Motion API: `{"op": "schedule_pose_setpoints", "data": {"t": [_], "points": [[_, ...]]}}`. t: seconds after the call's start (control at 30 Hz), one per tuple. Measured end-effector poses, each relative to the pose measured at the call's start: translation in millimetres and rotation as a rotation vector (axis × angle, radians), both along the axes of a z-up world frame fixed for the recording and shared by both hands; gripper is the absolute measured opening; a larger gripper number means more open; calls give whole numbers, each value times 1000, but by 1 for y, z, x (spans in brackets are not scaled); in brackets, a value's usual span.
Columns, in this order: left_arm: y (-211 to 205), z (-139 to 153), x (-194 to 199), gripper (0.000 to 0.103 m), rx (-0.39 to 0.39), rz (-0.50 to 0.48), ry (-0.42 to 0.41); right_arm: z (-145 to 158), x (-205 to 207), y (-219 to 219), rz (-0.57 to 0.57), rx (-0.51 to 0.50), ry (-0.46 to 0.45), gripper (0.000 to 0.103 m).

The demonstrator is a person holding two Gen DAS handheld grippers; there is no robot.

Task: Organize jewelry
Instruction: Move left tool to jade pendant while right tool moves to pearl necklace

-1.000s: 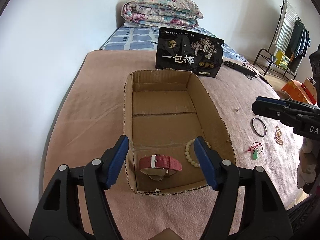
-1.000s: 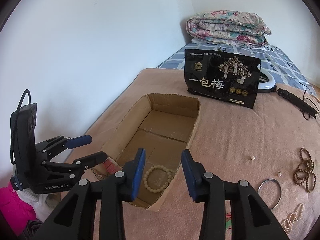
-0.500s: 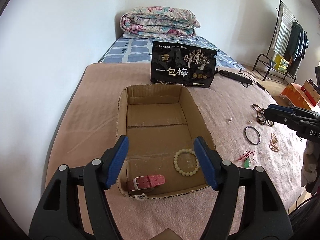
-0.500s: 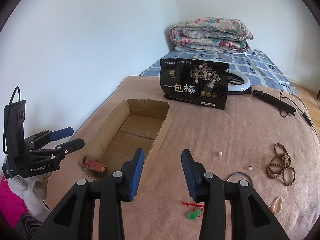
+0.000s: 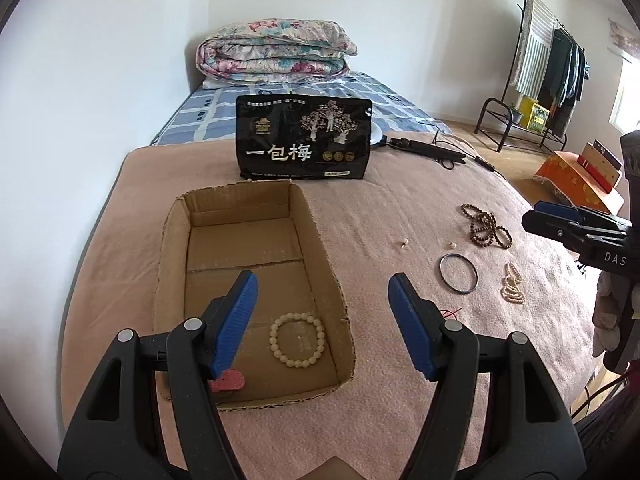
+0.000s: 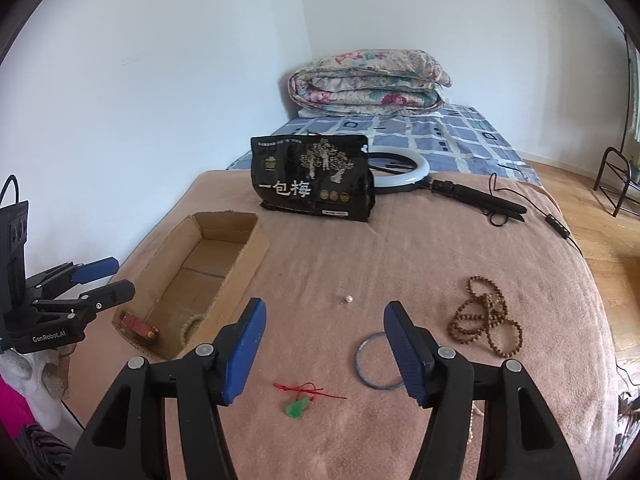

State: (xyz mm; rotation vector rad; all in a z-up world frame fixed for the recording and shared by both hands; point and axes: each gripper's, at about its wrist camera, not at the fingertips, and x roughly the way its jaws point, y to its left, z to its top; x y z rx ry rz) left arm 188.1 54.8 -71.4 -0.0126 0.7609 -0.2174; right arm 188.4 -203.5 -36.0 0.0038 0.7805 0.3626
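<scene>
A cardboard box [image 5: 334, 276] lies on the pink blanket and holds a white bead bracelet [image 5: 297, 339] and a red watch strap [image 5: 228, 381]. My left gripper [image 5: 322, 326] is open and empty above the box's near right corner. My right gripper [image 6: 324, 354] is open and empty above a green pendant on red cord [image 6: 298, 407]. A thin bangle [image 6: 370, 364], a brown bead necklace [image 6: 486, 316], a small pearl [image 6: 348, 299] and a pearl strand [image 5: 512, 288] lie on the blanket to the right of the box.
A black snack bag [image 5: 304, 144] stands behind the box. A ring light with its cable [image 6: 404, 170] lies behind it. A folded quilt [image 5: 276, 54] sits at the bed's head. A clothes rack [image 5: 548, 64] stands at far right. The wall runs along the left.
Both grippers have pulled back and swung right. The right gripper left the box, where the white bracelet now lies, and hangs over the loose jewelry. The left gripper rose away from the watch strap.
</scene>
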Motion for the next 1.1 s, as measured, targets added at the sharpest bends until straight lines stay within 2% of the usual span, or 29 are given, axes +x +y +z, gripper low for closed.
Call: {"op": "schedule_pose_setpoints", "data": {"t": [0.47, 0.6, 0.8, 1.1], "points": [[-58, -11, 8, 70, -10, -82, 39, -8, -2, -103, -173, -37, -14, 85], [-72, -16, 9, 70, -20, -105, 60, -16, -1, -125, -205, -45, 7, 85], [-92, -30, 8, 70, -12, -138, 94, -39, 0, -148, -200, -68, 65, 87], [-120, -62, 9, 70, -4, -165, 160, -77, -6, -155, -148, -111, 133, 88]]}}
